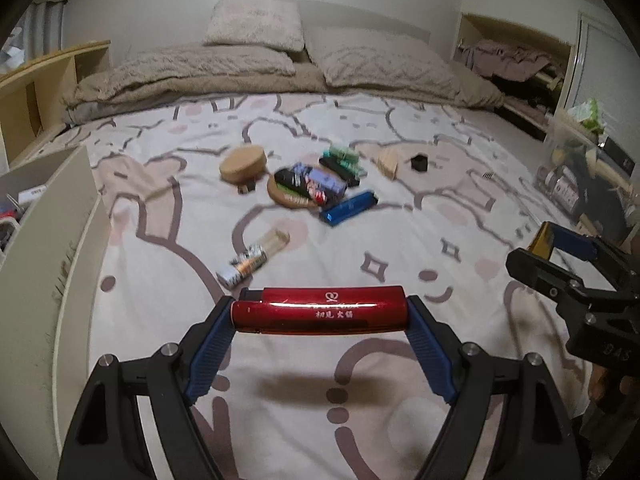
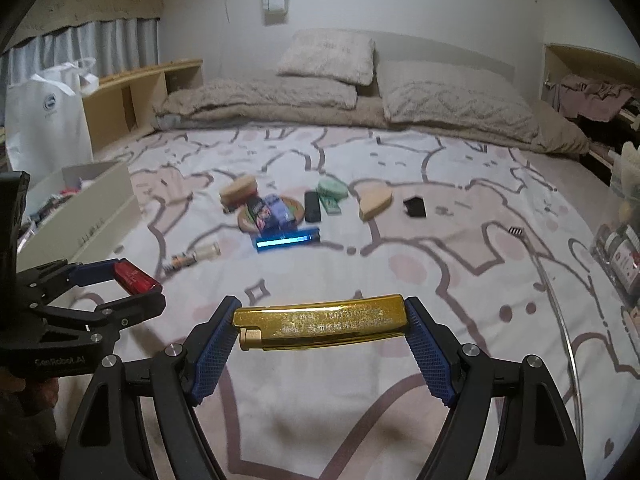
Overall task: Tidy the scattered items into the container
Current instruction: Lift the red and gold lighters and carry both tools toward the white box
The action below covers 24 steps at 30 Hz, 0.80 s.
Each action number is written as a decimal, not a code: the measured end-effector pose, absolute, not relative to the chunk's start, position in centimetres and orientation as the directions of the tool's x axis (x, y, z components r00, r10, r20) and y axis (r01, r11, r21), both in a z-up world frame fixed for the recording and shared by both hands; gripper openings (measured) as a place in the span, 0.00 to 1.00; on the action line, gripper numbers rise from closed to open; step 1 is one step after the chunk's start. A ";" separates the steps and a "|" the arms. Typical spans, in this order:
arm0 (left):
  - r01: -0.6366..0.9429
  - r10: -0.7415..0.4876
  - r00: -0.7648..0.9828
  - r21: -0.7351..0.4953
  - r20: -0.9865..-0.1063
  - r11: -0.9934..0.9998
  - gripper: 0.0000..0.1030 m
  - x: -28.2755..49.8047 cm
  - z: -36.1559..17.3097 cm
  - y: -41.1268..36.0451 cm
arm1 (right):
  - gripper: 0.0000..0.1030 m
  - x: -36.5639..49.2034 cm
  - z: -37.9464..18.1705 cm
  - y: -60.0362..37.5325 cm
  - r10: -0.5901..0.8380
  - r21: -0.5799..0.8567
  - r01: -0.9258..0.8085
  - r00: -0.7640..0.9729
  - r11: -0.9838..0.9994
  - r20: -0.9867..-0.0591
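The left tool [image 1: 320,316] grips a red lighter [image 1: 320,311] end to end, its blue pads [image 1: 210,350] pressed on both ends, the lighter lying crosswise above the bed [image 1: 460,216]. The right tool [image 2: 322,322] grips a gold lighter [image 2: 320,322] the same way, held crosswise between its blue pads [image 2: 430,354], clear of the sheet.

Take the cork tray [image 1: 290,196] in the middle of the bed as the landmark. On it lie a black packet [image 1: 290,178] and a purple box [image 1: 326,182], stacked loosely. Just left of the tray sits a cork lid [image 1: 243,164], with a small dark piece touching its near edge. Behind the tray, to the right, lie a black bar [image 1: 340,172] and a green box [image 1: 344,156], side by side. Further right of the tray rests a wooden wedge [image 1: 389,162], and beyond that a small black cube [image 1: 419,163]. Touching the tray's near right edge lies a blue lighter [image 1: 349,208]. Nearer than the tray, a little left, lies a clear tube [image 1: 256,258] with a printed label.

Far left of the tray, at the bed's edge, stands a white container [image 1: 76,208], with small things inside that are too blurred to name. Well behind the tray, pillows [image 1: 256,24] and a folded blanket [image 1: 188,68] lie at the head of the bed. Both held lighters are nearer than the tray, red to the left, gold to the right.
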<state>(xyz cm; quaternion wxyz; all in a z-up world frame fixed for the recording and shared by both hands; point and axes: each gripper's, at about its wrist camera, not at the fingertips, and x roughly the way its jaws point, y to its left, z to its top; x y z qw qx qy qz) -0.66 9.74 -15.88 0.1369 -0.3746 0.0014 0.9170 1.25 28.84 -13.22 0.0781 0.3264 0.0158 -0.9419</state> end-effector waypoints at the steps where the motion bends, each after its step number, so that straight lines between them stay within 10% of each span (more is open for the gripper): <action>1: -0.254 0.251 -0.689 -0.097 -0.680 -0.962 0.81 -0.5 -15.4 9.7 | 0.79 1.4 -12.8 28.8 -0.138 0.021 0.158 -0.781 -0.987 -0.609; 24: -0.282 0.256 -0.814 -0.030 -0.521 -0.959 0.81 1.0 -4.2 9.3 | 0.79 1.7 -2.8 27.1 -0.153 -0.016 0.176 -0.893 -0.984 -0.423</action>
